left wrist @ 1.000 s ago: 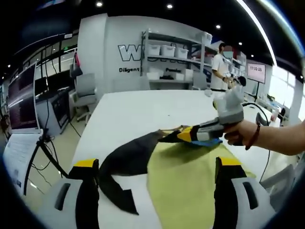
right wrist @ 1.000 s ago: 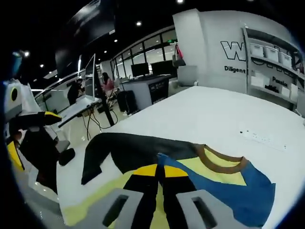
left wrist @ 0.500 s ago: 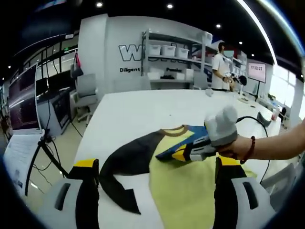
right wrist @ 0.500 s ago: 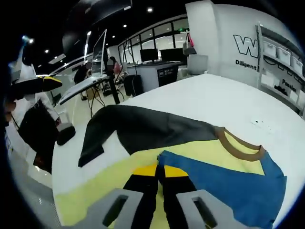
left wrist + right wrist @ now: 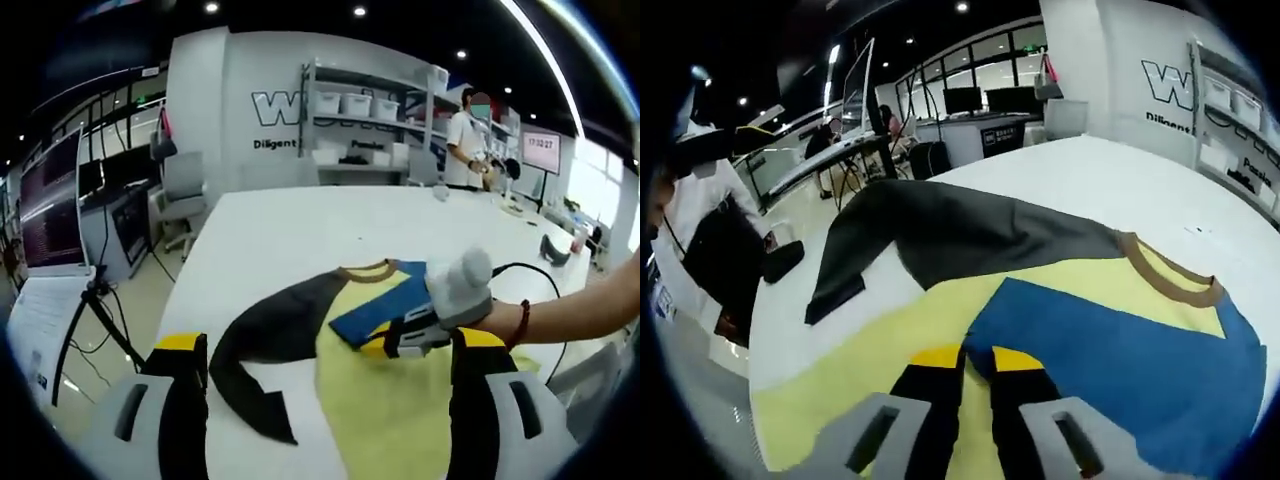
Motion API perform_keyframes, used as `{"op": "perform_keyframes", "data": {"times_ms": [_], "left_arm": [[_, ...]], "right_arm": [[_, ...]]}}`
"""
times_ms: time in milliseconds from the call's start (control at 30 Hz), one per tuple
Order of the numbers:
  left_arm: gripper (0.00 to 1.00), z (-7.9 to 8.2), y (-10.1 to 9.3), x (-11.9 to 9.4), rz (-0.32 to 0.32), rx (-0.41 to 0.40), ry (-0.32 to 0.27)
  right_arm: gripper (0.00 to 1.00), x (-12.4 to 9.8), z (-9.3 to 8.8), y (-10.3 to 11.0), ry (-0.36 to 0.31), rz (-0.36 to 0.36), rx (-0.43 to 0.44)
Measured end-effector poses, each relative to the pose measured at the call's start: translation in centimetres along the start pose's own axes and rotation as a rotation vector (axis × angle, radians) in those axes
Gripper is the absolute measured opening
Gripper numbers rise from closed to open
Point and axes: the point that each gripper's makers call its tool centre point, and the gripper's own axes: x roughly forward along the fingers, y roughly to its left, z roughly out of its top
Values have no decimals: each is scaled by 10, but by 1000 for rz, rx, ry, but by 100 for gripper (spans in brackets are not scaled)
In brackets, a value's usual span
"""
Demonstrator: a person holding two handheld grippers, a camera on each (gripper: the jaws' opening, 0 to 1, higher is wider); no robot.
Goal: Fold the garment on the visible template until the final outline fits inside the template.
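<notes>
- Right now my right gripper [image 5: 978, 362] has its jaws pinched nearly together on the edge of the blue sleeve [image 5: 1120, 360] of the garment [image 5: 890, 350], which lies folded over the yellow body just ahead of the tips.
- From the left gripper view, that same right gripper [image 5: 385, 345] sits low over the shirt, a hand [image 5: 505, 322] behind it, with the blue panel [image 5: 375, 305] beside its jaws.
- My left gripper [image 5: 325, 400] is wide open and holds nothing; the yellow cloth lies between and beyond its two jaws.
- Spread flat on the white table [image 5: 290, 225], the garment lies straight ahead of both tools, brown collar [image 5: 1165, 272] at the far side from my right gripper.
- A dark sleeve [image 5: 940, 235] stretches away to the left of my right jaws, unfolded, its cuff on bare table.
- I cannot make out a template outline under the cloth.
- Judging by its drape, the fabric is light, soft and limp: it will sag and crease from a single pinch and slide easily on the smooth top.
- I'd take the dark sleeve by its cuff edge with the left tool, pinching only one layer, and lay it over slowly so the fold below isn't dragged.
</notes>
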Motion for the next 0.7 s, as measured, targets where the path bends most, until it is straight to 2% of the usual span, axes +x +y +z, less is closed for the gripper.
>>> {"op": "perform_keyframes", "data": {"times_ms": [33,67,133,200,267,400,500,700], "left_arm": [[99,0,0,0,-1,0,1],[99,0,-1,0,-1,0,0],[99,1,-1,0,-3,1,0],[99,2,-1,0,-2,2,-5],[99,4,-2,-1,-3,2,-6],[99,7,-4,-1,-6,6,-17],[99,5,-5,-1,-3,1,-14],[99,2,-7,0,0,-4,-3]], "right_arm": [[14,-1,2,0,-13,-3,5],[18,-3,11,0,-65,-2,11],[26,-8,16,2,-83,12,21],[33,-21,29,-4,-138,1,10],[34,-25,32,-7,-152,-14,3],[36,-54,34,-37,-187,-85,-33],[36,-70,27,-61,-184,-134,-25],[37,-94,19,-92,-186,-188,1]]}}
